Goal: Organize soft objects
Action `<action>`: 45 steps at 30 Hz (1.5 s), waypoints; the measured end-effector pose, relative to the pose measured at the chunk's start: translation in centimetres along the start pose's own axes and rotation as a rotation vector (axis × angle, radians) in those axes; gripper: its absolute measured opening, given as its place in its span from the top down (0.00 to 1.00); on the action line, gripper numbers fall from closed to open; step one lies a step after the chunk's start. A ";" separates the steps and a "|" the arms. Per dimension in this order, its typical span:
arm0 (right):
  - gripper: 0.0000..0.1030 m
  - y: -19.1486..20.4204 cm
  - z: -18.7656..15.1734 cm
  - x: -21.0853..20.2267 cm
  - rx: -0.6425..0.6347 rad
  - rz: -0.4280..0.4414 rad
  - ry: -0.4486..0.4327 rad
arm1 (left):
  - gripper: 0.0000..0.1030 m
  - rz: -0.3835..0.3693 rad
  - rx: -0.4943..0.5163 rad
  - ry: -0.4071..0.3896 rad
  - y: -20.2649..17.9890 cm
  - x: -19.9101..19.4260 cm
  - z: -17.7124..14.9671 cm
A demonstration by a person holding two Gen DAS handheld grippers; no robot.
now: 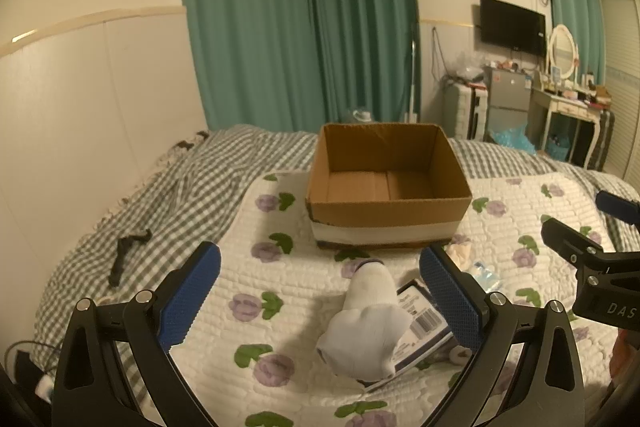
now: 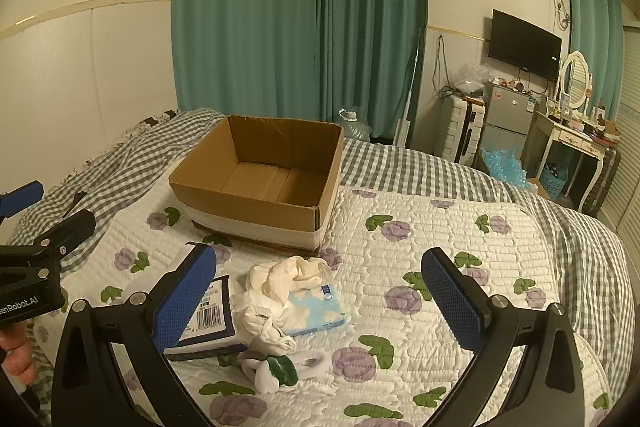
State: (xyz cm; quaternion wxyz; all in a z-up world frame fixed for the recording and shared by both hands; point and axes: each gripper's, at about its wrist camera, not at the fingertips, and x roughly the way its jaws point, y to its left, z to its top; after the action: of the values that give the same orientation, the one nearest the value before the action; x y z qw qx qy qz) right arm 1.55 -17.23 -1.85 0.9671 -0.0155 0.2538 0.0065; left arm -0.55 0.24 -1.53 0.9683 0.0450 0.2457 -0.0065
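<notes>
Left wrist view: the left gripper [image 1: 320, 291] has its jaws spread wide and grips nothing; a white sock with a dark cuff [image 1: 366, 323] lies on the quilt at centre bottom, between the blue pads but untouched.
Right wrist view: the right gripper [image 2: 320, 295] also stands fully open and empty, over a heap at lower centre.
Box: the open brown cardboard box with a white band [image 2: 256, 215] sits at mid-frame on the white quilt with purple flowers [image 2: 460, 239]; its floor is bare, so nothing is sorted yet.
Left to do: the sock, a crumpled cream cloth [image 2: 288, 277], a pale-blue cloud-print tissue pack [image 2: 316, 311], a white-and-green rolled sock [image 2: 276, 371] and a flat dark-edged packet with a barcode [image 2: 208, 323] all lie near the box, outside it.
Progress: by my judgement, the very start.
Writing: "enRobot.AI" shows on the left gripper's body at the left edge of the right wrist view; "DAS" on the right gripper's at the right edge of the left wrist view; the packet's label print is probably too small to read.
</notes>
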 end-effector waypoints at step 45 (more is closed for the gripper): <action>0.00 0.4 0.2 0.7 -0.031 0.003 0.074 | 0.01 -0.036 -0.022 0.082 0.5 1.3 0.2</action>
State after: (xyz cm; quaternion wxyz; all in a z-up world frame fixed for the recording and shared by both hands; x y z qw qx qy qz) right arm 2.23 -16.85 -2.04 0.9566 -0.0303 0.2895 0.0114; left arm 0.71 0.69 -1.91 0.9575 0.0302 0.2861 -0.0195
